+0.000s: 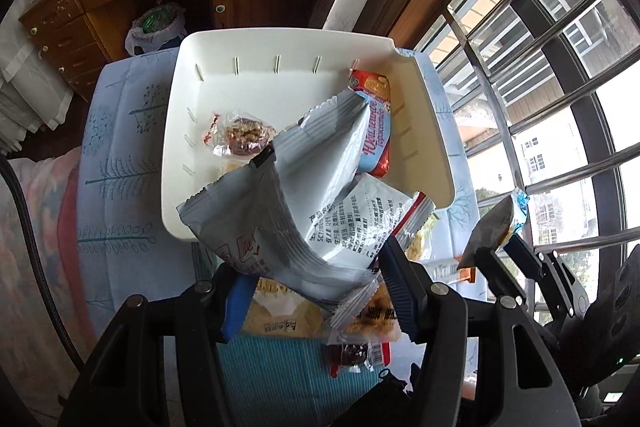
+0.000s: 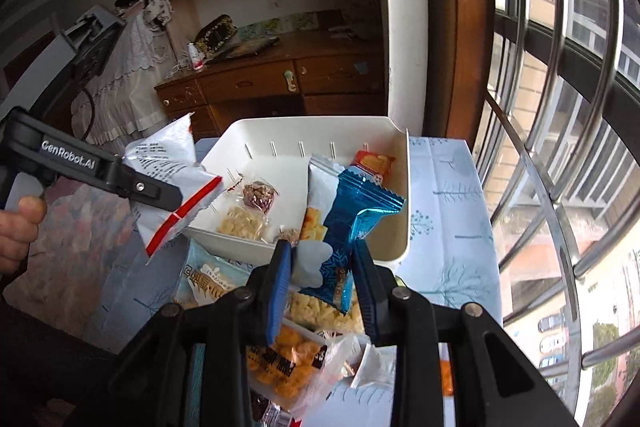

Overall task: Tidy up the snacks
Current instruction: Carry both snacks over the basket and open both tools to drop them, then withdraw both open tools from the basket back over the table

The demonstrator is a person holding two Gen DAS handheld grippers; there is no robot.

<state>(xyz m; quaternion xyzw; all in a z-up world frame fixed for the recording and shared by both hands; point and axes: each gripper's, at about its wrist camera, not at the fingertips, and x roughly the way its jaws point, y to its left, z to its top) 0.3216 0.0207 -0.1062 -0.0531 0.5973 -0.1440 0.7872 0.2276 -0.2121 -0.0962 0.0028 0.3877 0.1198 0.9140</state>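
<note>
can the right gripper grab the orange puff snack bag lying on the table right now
Probably not yet: the right gripper is shut on the blue packet, which must go first. The orange puff bag lies uncovered just below it.

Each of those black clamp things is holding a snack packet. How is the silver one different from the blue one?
The silver packet in the left gripper is larger, matte grey with a red-and-white end; the blue packet in the right gripper is slimmer and glossy. The silver one is crumpled and folded; the blue one stands fairly straight. Both are sealed, held up near the white bin.
</note>
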